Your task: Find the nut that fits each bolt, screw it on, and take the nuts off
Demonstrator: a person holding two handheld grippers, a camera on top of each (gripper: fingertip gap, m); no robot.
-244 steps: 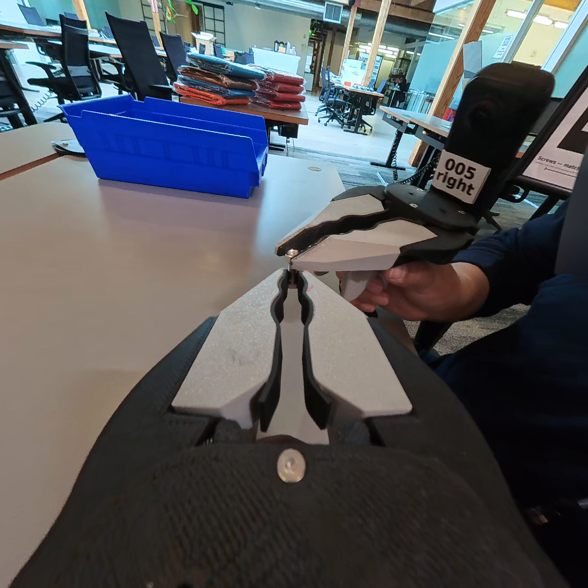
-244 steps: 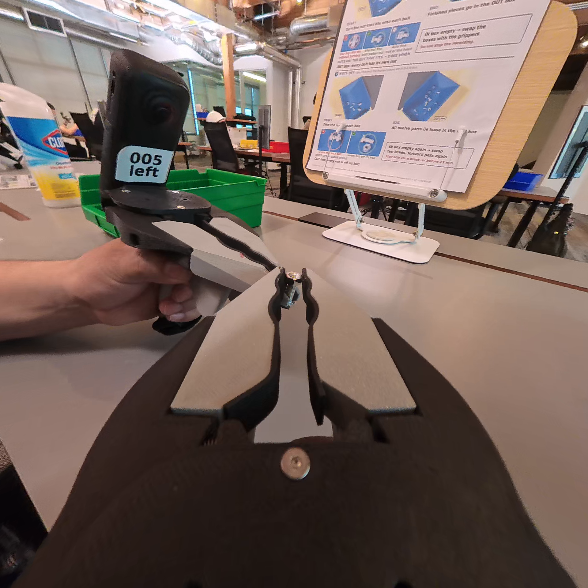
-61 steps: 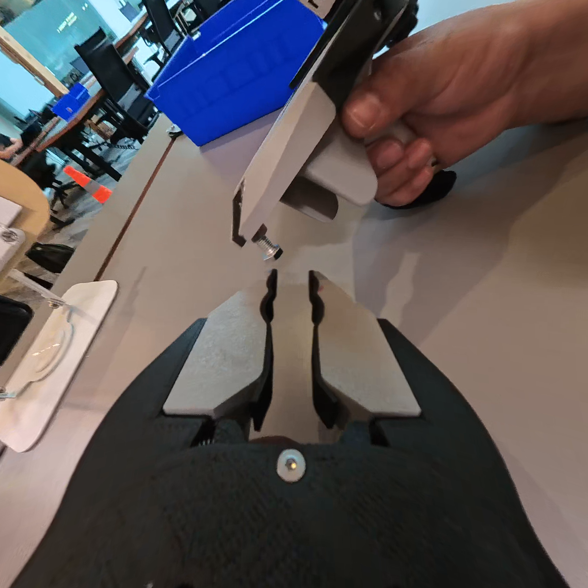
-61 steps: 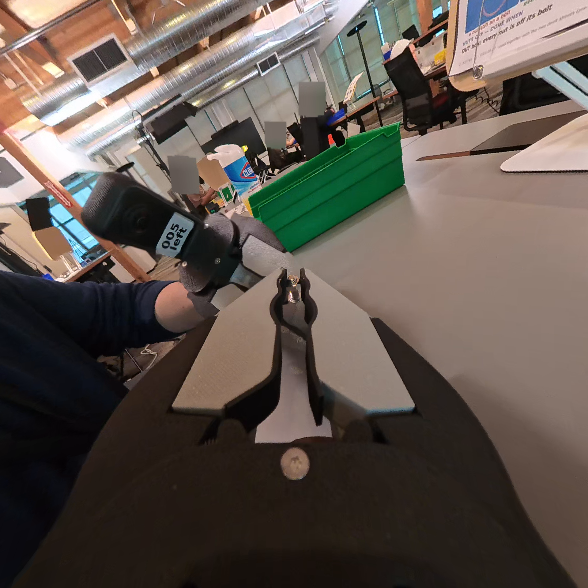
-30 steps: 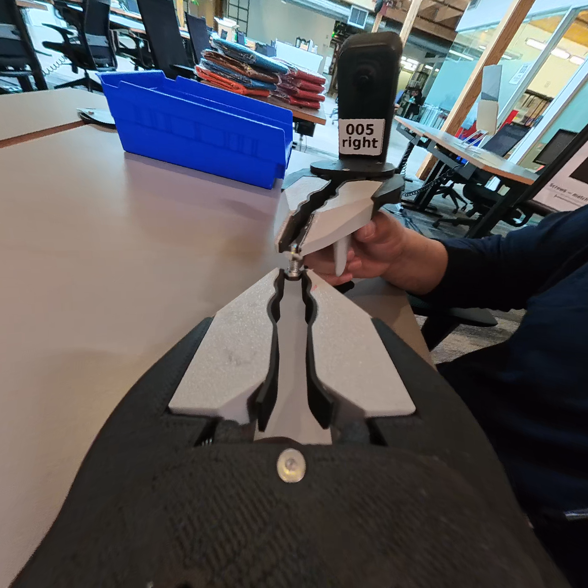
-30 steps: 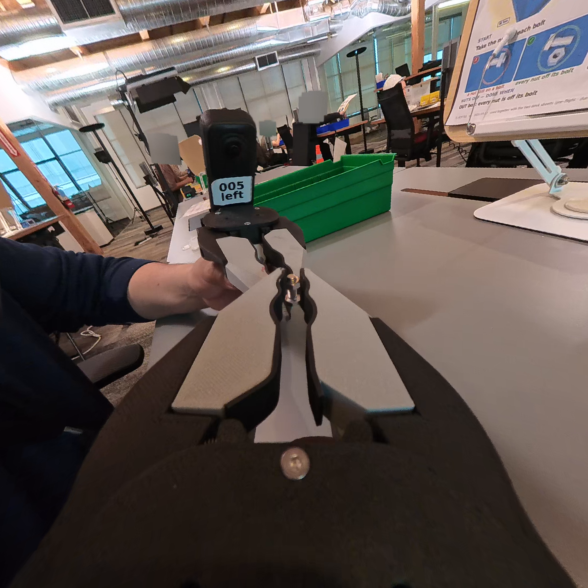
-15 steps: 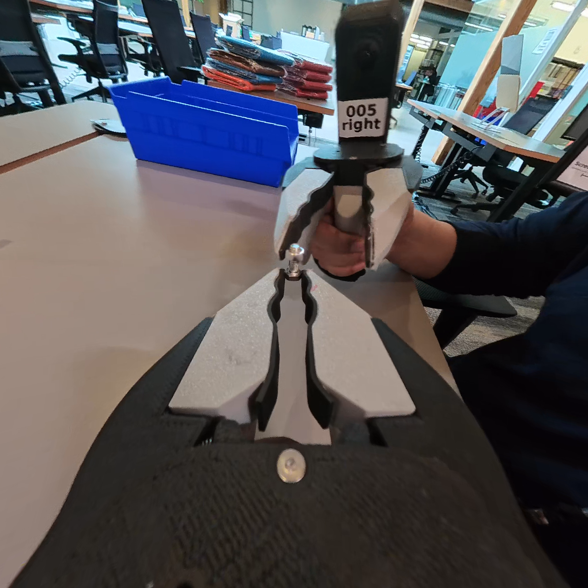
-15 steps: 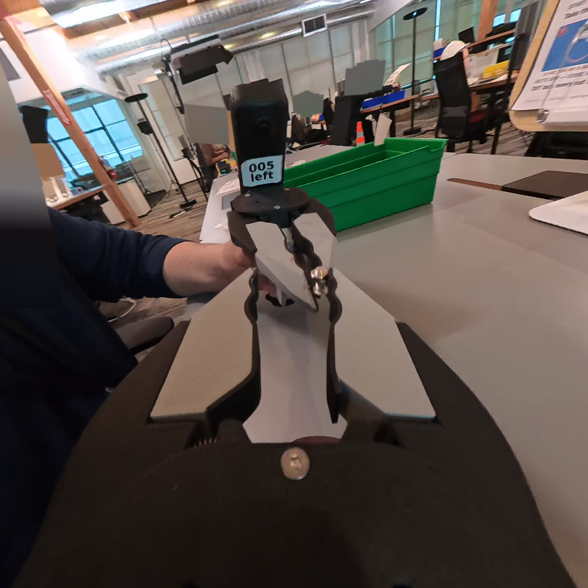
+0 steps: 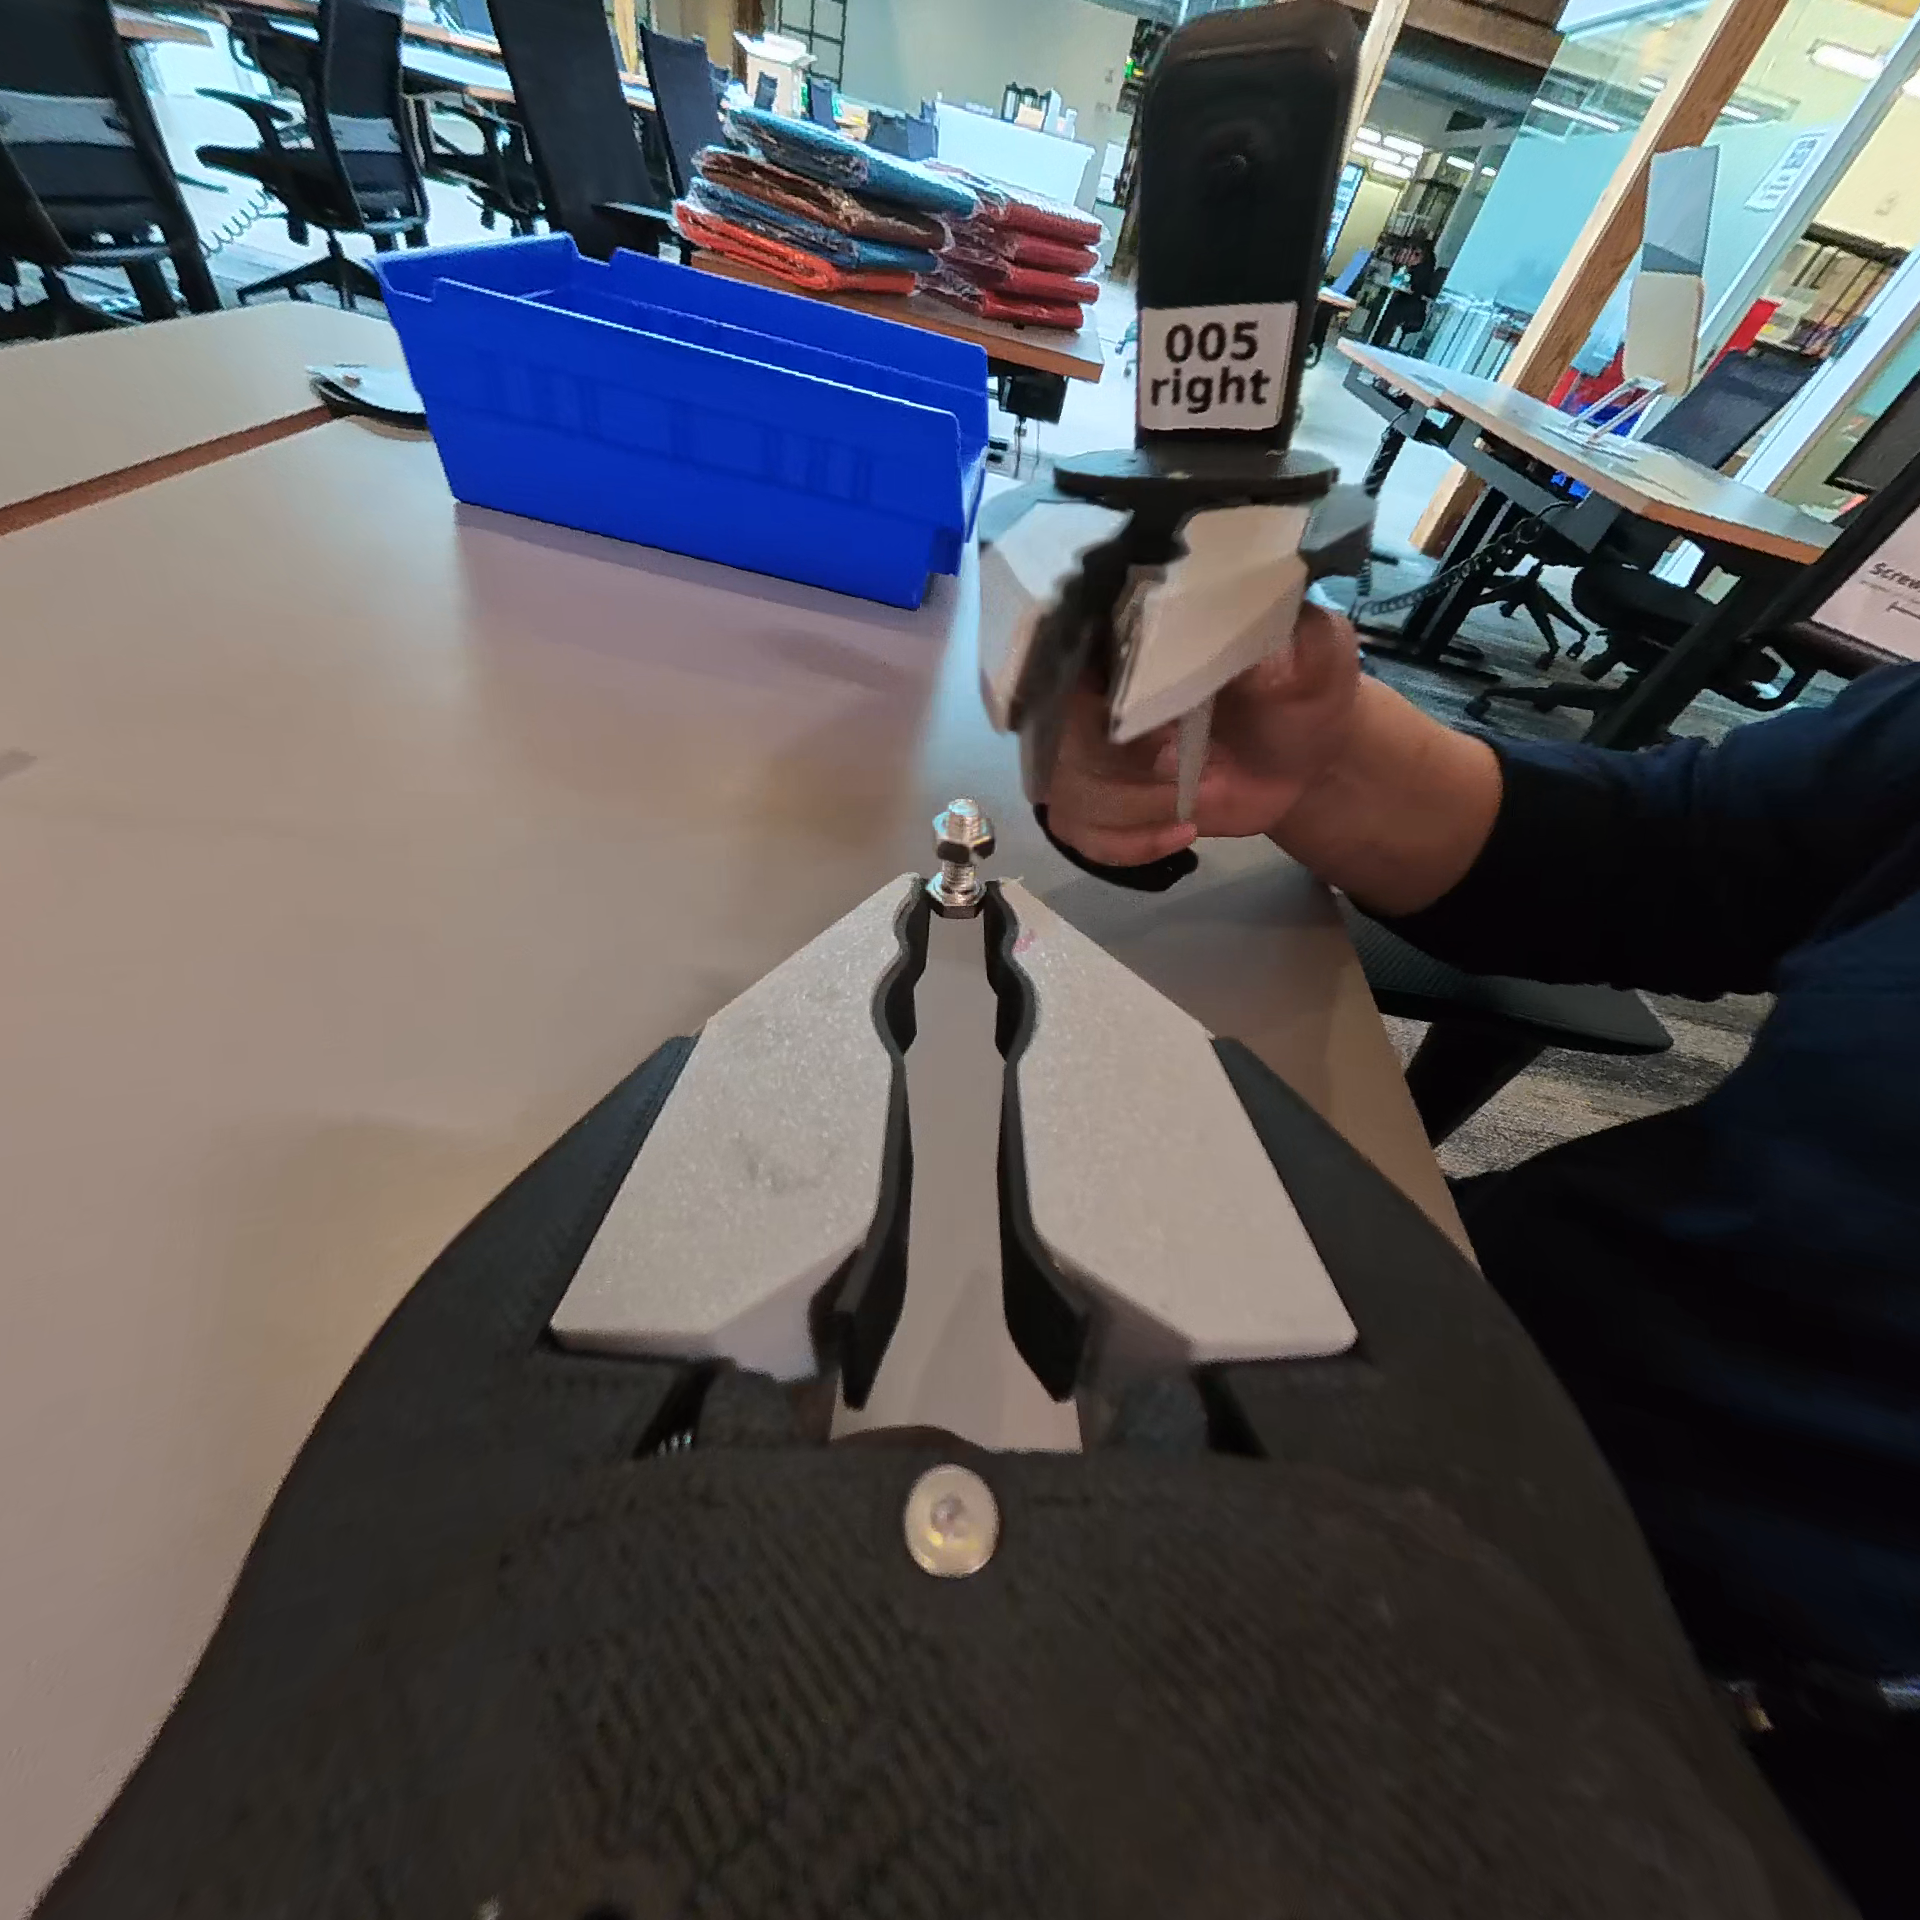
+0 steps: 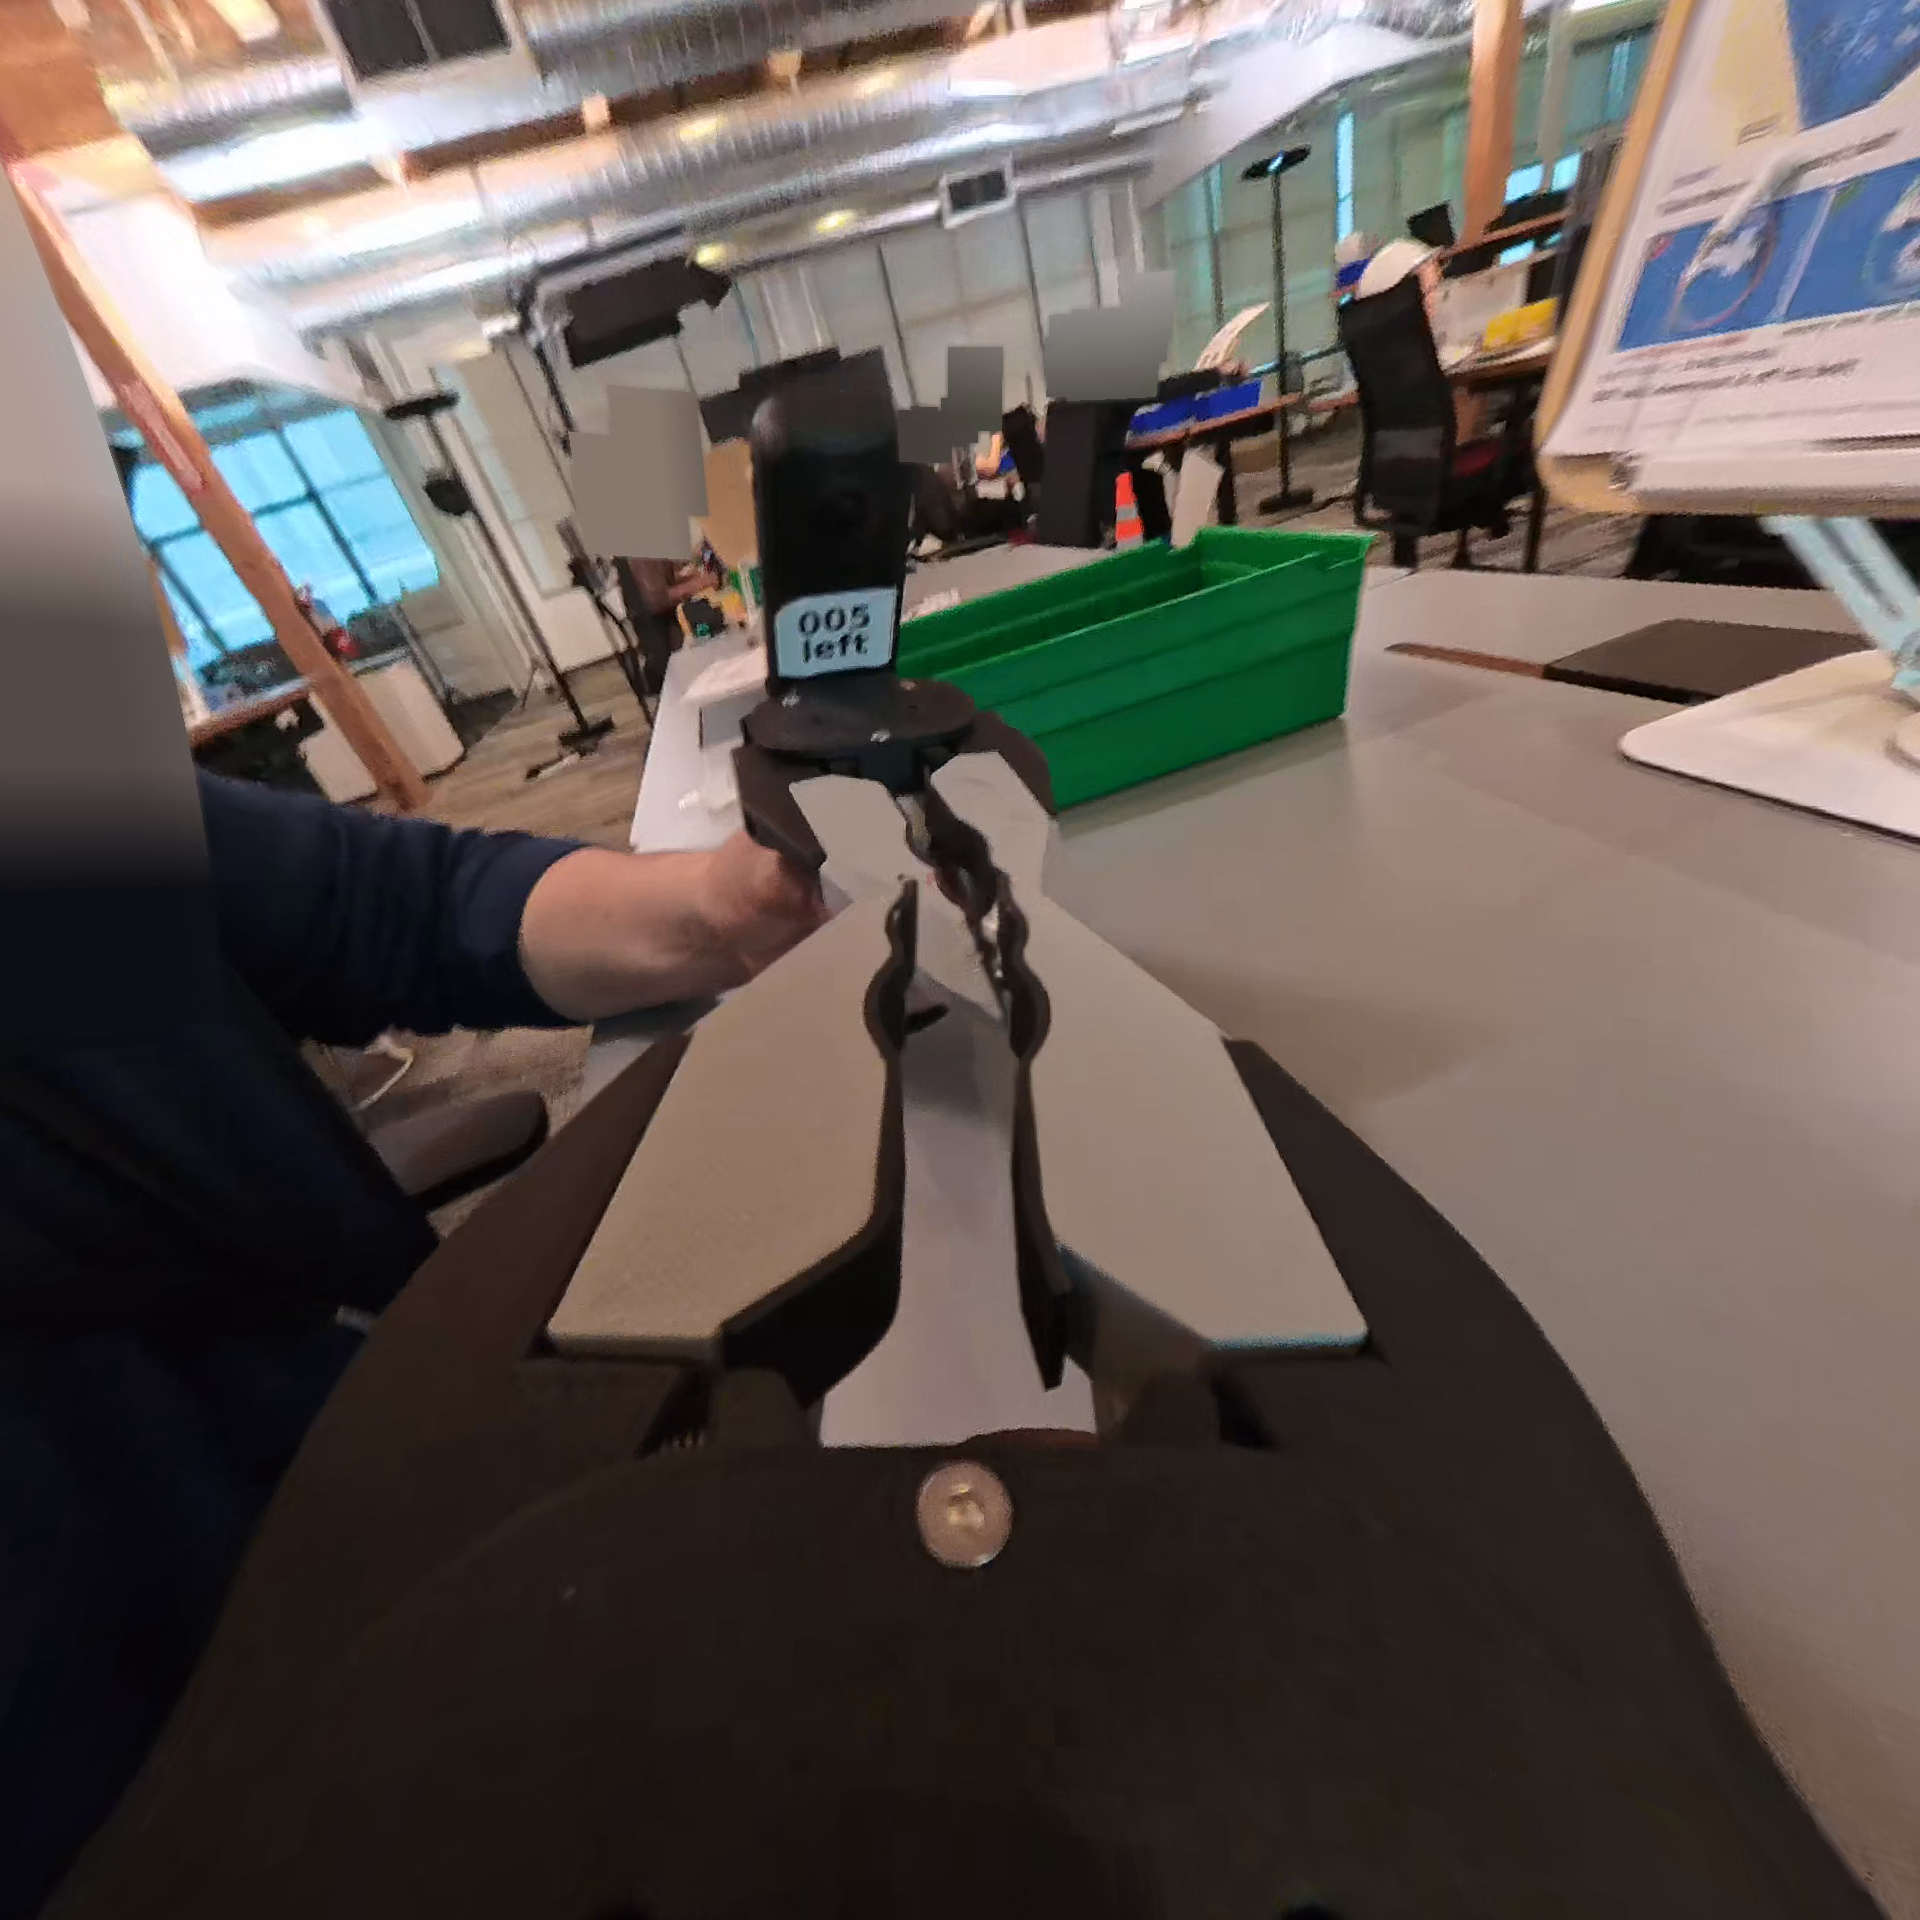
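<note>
Right tongs (image 9: 1081, 717) off bolt (image 9: 961, 862), nut (image 9: 963, 831) only in left view

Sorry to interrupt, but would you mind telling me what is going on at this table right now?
A person is working with two handheld grippers over a grey table. The left gripper is clamped on the head of a small silver bolt, which stands upright with a nut threaded near its tip. The right gripper, held in the person's hand, is off to the side, not touching the nut. A blue bin and a green bin sit farther back.
</note>
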